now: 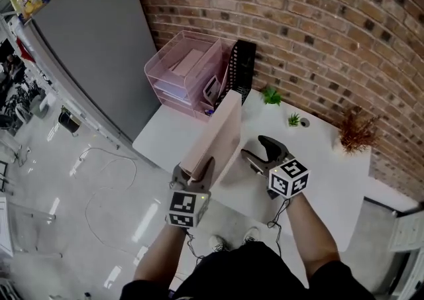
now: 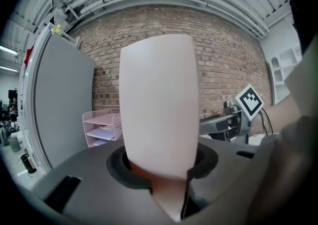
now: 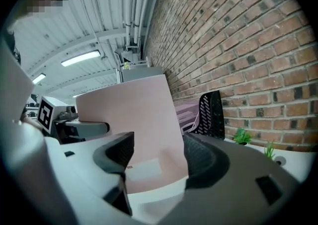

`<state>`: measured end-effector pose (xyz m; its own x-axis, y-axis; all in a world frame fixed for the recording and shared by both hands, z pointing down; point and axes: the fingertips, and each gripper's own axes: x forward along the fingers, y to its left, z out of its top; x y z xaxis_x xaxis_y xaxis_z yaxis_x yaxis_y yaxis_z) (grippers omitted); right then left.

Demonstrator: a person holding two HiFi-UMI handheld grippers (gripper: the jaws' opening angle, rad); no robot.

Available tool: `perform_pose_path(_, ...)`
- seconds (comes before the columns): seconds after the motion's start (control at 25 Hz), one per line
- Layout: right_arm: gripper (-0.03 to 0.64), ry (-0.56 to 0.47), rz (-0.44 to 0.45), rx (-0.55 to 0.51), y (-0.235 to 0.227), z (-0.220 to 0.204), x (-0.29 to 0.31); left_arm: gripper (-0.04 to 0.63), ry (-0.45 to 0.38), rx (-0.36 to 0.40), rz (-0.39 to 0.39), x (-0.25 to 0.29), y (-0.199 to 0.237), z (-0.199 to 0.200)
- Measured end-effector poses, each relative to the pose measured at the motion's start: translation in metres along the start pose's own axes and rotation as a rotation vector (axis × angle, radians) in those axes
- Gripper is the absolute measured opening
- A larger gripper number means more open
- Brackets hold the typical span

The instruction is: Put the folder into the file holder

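**Spotter A:** Your left claw is clamped on the near edge of the folder. Its own view shows the pale pink sheet rising straight out from between the two jaws, which pinch it tight.

**Spotter B:** Your right claw is not gripping anything. Its jaws stand wide apart, just to the right of the folder. In the right gripper view the folder's pink face fills the gap beyond the pads, but neither pad presses on it.

**Spotter A:** So your left hand alone carries the folder. It stands on its long edge, leaning a little, above the front part of the white table. I cannot tell whether its lower edge touches the tabletop.

**Spotter B:** Its far end points toward the file holder, the black mesh one standing upright at the back of the table against the brick wall. From your head view the folder's top corner comes close to the holder's foot, and no part of it is inside yet.

**Spotter A:** Just left of the file holder you have the pink tray stack, with papers on its shelves.

**Spotter B:** To the right of the holder, along the wall, sit two small green plants and, well apart from them, a dried reddish plant.
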<state>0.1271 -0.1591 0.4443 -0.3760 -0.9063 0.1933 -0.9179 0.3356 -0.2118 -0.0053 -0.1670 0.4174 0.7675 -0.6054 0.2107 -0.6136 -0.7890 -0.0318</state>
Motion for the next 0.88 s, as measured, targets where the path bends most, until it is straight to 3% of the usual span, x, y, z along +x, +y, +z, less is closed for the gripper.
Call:
perform_pose_path(0.68, 0.287, -0.100, 0.024, -0.048, -0.055, 0.059, -0.050, 0.141, -0.092, 0.015, 0.190, 0.038, -0.021, 0.092)
perform_pose_path(0.88, 0.217, -0.148, -0.003, -0.071, -0.070, 0.074, -0.066, 0.141, -0.130, 0.034, 0.211, 0.048, -0.021, 0.113)
